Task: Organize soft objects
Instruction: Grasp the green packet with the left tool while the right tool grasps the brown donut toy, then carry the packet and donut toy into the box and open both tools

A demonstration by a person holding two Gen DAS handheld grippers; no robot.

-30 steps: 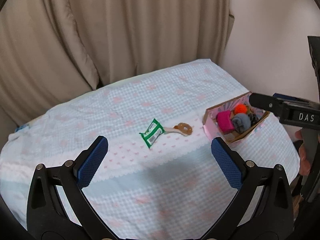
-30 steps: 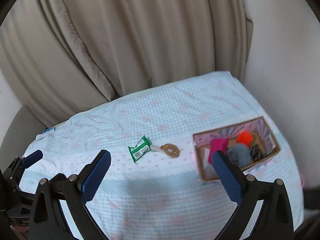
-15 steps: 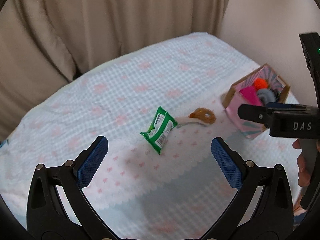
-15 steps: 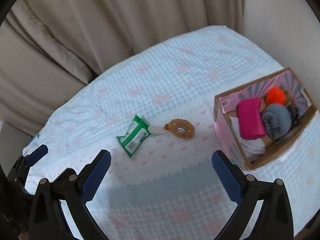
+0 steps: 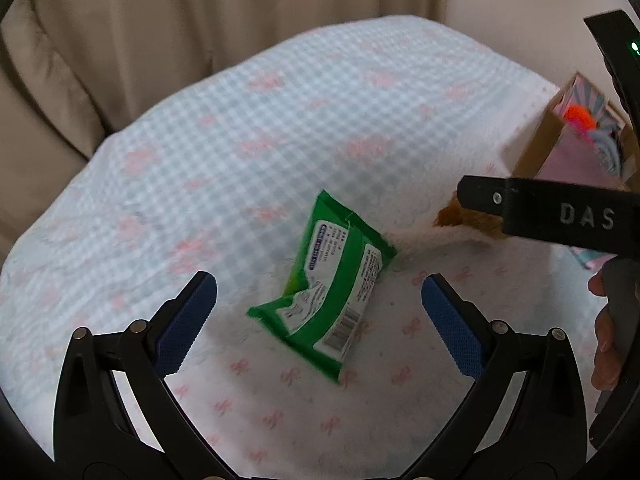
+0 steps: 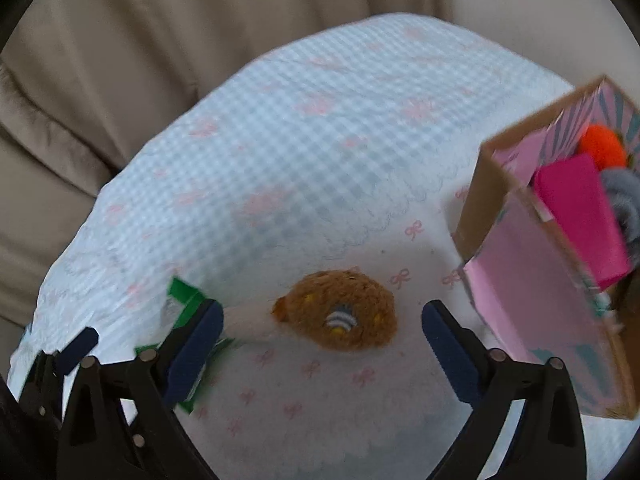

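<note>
Box (image 6: 516,276) part-filled; wipes pack (image 5: 332,292) and plush toy (image 6: 340,316) remain out. Left gripper (image 5: 320,312) spread, empty; right gripper (image 6: 322,328) closing, nothing gripped.

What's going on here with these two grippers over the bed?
A person holds a gripper in each hand above a checked bedspread. The left gripper is open over a green wipes packet. The right gripper, its jaws closing, straddles a brown plush toy without touching it. A cardboard box of soft items sits alongside.
</note>
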